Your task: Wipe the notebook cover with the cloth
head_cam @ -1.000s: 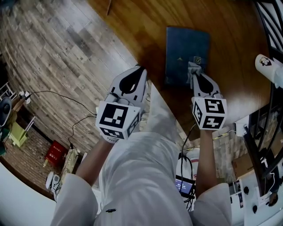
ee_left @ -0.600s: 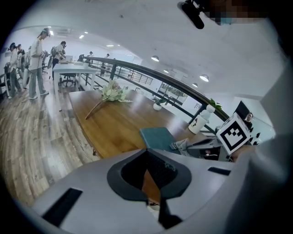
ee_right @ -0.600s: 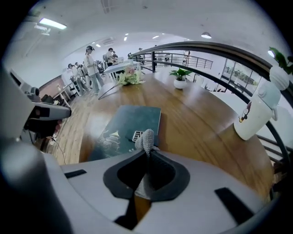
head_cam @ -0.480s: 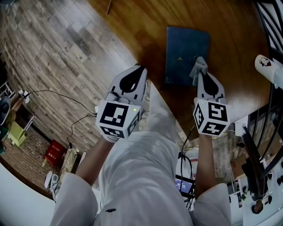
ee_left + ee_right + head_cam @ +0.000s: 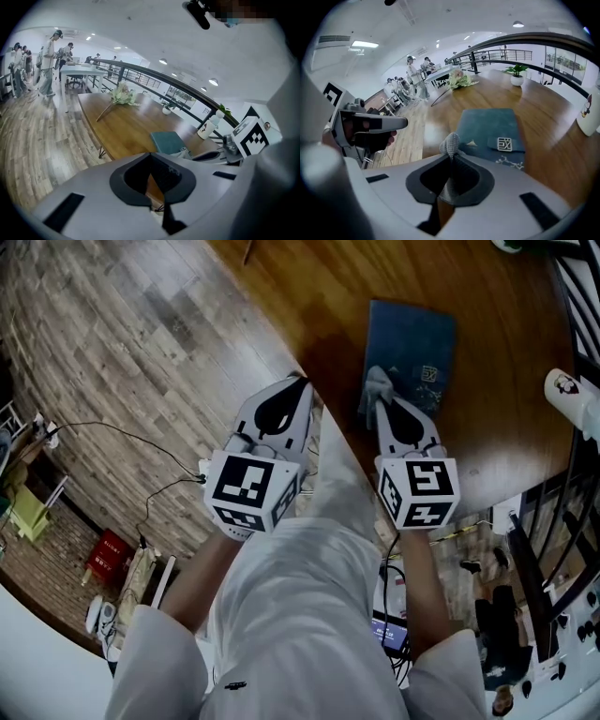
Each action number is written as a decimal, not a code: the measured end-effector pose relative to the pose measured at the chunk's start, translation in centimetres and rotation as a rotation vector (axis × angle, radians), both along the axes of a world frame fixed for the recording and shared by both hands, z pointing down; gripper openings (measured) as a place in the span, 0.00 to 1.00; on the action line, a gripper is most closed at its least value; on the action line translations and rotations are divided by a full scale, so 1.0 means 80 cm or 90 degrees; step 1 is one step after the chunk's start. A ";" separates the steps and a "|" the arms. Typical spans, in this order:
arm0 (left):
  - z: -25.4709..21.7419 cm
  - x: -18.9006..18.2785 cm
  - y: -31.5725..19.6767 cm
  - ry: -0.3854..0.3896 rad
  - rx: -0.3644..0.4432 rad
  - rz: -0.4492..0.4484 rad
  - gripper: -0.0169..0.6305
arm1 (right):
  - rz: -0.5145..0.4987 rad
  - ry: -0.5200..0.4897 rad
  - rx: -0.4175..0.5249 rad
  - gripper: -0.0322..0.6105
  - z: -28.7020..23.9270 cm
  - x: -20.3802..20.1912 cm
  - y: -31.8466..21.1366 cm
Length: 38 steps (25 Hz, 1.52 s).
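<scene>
Bulk of cloth (image 5: pixel 451 144) buried between jaws of right gripper (image 5: pixel 451 158), notebook (image 5: pixel 424 338) near corner covered by that gripper, cover emblem (image 5: pixel 428 374) too small to read, white object (image 5: pixel 572 392), possibly a bottle, cut by right edge, distant people (image 5: pixel 47 61) blurred.

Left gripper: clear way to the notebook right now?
Probably yes: only bare table lies between left gripper and notebook. Right gripper, shut on the cloth, occupies its near corner.
</scene>
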<state>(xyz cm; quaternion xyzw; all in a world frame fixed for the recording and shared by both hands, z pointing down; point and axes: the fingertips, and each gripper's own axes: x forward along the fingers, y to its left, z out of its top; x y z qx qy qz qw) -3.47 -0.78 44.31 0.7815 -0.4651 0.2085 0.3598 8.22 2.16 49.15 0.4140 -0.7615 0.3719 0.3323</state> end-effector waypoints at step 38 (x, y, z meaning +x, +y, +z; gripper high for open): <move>0.010 -0.046 -0.052 0.012 -0.009 -0.032 0.06 | 0.060 0.069 0.031 0.09 0.028 -0.047 -0.135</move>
